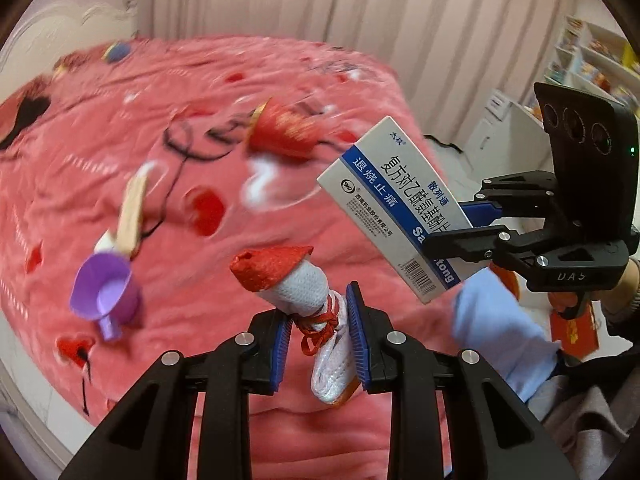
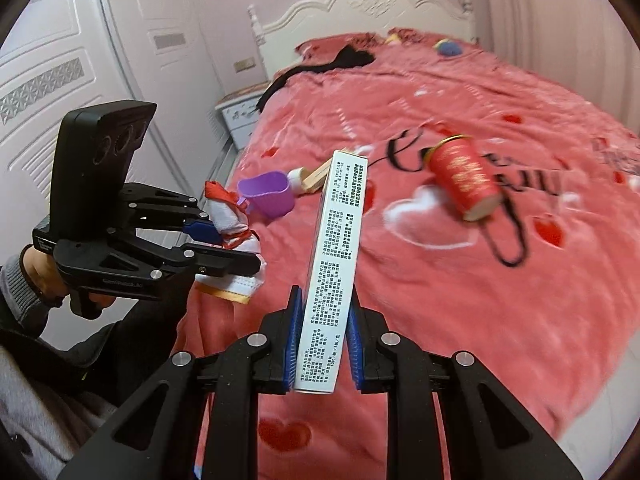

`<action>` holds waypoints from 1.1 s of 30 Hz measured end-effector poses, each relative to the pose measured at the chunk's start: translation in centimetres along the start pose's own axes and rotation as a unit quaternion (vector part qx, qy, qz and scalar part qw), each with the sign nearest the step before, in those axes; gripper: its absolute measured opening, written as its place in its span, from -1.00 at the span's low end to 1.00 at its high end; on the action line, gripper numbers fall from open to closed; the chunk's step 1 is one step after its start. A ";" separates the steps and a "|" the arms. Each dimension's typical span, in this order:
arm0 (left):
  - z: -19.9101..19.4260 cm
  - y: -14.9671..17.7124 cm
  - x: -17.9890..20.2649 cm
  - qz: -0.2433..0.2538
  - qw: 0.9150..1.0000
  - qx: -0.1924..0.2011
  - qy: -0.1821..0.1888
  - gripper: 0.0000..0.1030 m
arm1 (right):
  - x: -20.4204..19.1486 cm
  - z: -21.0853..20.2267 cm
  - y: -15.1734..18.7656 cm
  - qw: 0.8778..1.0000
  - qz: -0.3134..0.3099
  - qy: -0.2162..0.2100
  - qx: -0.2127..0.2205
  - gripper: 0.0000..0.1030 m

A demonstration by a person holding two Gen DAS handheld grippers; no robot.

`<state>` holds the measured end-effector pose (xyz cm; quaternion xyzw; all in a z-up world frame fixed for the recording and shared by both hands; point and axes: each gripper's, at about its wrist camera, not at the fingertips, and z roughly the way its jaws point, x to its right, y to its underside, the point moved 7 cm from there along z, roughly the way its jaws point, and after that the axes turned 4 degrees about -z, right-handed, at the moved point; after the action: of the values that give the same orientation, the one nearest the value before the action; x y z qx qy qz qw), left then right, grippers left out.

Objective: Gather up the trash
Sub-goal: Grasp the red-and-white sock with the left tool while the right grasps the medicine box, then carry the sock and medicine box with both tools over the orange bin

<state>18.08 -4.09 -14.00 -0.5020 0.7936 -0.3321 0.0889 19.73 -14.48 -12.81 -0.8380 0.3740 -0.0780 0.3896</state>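
Note:
My left gripper (image 1: pixel 320 320) is shut on a small white and red pouch (image 1: pixel 296 280) tied with red string, held above the pink bed; it also shows in the right wrist view (image 2: pixel 232 220). My right gripper (image 2: pixel 324 312) is shut on a white and blue medicine box (image 2: pixel 336 248), held upright; the box shows in the left wrist view (image 1: pixel 396 204). On the bedspread lie a red can (image 2: pixel 464 178), a purple cup (image 2: pixel 268 196) and a beige wooden piece (image 1: pixel 132 208).
The pink bed (image 2: pixel 440 300) fills both views. A white headboard (image 2: pixel 360 4) and nightstand (image 2: pixel 240 116) stand at the far end, a wardrobe (image 2: pixel 60 60) at the left. Curtains (image 1: pixel 320 20) and shelves (image 1: pixel 592 60) lie beyond the bed. A dark garment (image 2: pixel 340 60) lies by the pillow.

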 end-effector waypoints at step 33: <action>15.3 -5.0 34.9 0.280 0.931 -0.067 0.226 -0.44 | 16.5 -30.7 25.8 0.930 0.224 0.290 0.044 -0.59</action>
<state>12.26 -42.07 -15.82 -0.1761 0.9213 -0.3447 -0.0379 3.86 -54.84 -12.84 -0.6558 0.6446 -0.2444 0.3077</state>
